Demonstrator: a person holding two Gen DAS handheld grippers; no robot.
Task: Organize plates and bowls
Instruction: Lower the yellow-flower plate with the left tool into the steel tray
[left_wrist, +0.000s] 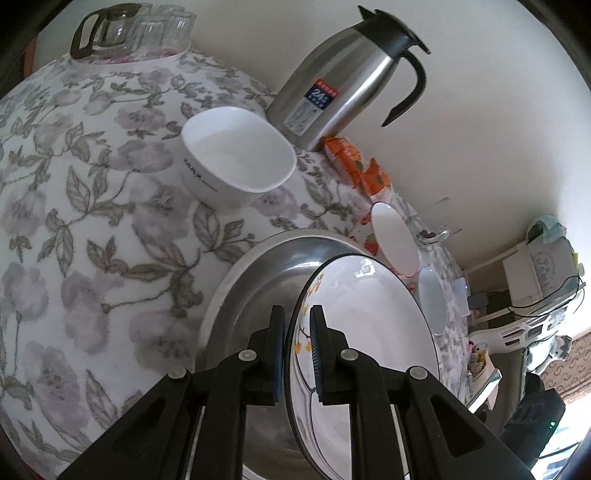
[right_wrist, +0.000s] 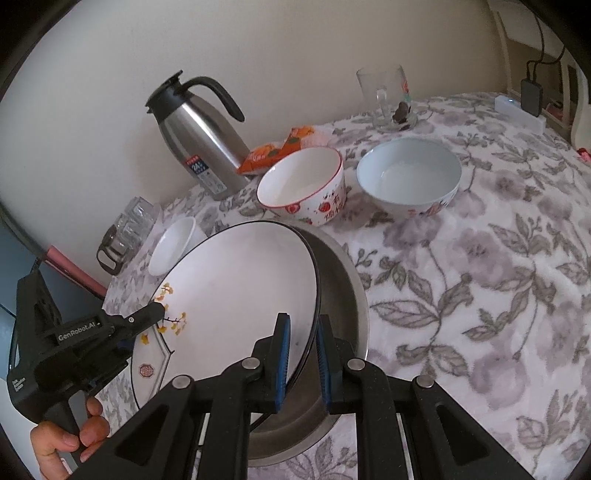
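A white plate with a black rim and yellow flower print (left_wrist: 369, 332) (right_wrist: 236, 288) is held tilted over a steel pan (left_wrist: 258, 288) (right_wrist: 343, 295). My left gripper (left_wrist: 297, 350) is shut on the plate's rim; it shows in the right wrist view (right_wrist: 159, 314) at the plate's left edge. My right gripper (right_wrist: 303, 354) straddles the plate's opposite rim with a small gap at the jaws. A plain white bowl (left_wrist: 236, 162) (right_wrist: 173, 247), a red-rimmed bowl (right_wrist: 303, 188) (left_wrist: 395, 240) and a pale blue bowl (right_wrist: 410, 173) (left_wrist: 432, 299) stand on the floral tablecloth.
A steel thermos jug (left_wrist: 340, 81) (right_wrist: 203, 144) stands by the wall with an orange snack packet (left_wrist: 354, 162) (right_wrist: 280, 147) beside it. A glass pot with cups (left_wrist: 129, 29) (right_wrist: 125, 232) and a glass mug (right_wrist: 388, 99) stand near the table edges.
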